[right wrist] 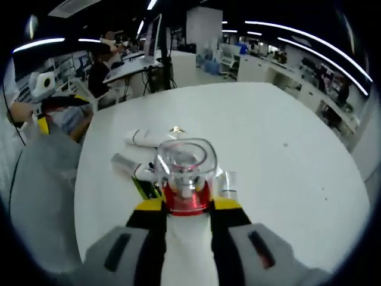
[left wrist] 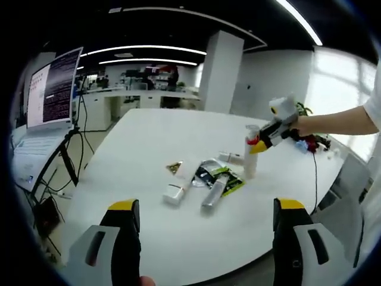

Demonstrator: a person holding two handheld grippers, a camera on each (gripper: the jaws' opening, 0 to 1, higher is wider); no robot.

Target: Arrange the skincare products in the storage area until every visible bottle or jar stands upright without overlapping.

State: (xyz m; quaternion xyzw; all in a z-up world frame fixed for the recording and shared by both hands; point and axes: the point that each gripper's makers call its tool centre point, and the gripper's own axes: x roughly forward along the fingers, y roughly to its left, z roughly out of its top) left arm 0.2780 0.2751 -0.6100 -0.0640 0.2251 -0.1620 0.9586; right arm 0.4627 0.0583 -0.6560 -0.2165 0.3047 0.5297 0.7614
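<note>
Left hand-held gripper (left wrist: pixel 207 223): jaws wide apart, nothing between them, low over the near edge of the surface (left wrist: pixel 149 143), well apart from the products
Right hand-held gripper (right wrist: pixel 187 208): closed on a white bottle (right wrist: pixel 188 244) just under its clear cap (right wrist: pixel 183 164) and red collar; in the left gripper view it comes in from the right (left wrist: pixel 257 143), held by a person's hand (left wrist: pixel 303 125), clamped near the bottle's top
White bottle position: upright (left wrist: pixel 250 161), base at or on the surface, right of the other products
Green-black sachet (left wrist: pixel 221 177): flat on the surface, mid-table, partly under the silver tube
Silver tube (left wrist: pixel 214 192): lying down across the sachet, not upright
White box (left wrist: pixel 174 194): small, lying left of the silver tube, near it
White tube (right wrist: pixel 146 138): lying flat beyond the bottle in the right gripper view
Small gold item (left wrist: pixel 174 168): on the surface left of the sachet, too small to tell what
Small clear jar (right wrist: pixel 227 185): just right of the held bottle, looks upright
Monitor (left wrist: pixel 53 86): on a stand left of the surface, screen lit
</note>
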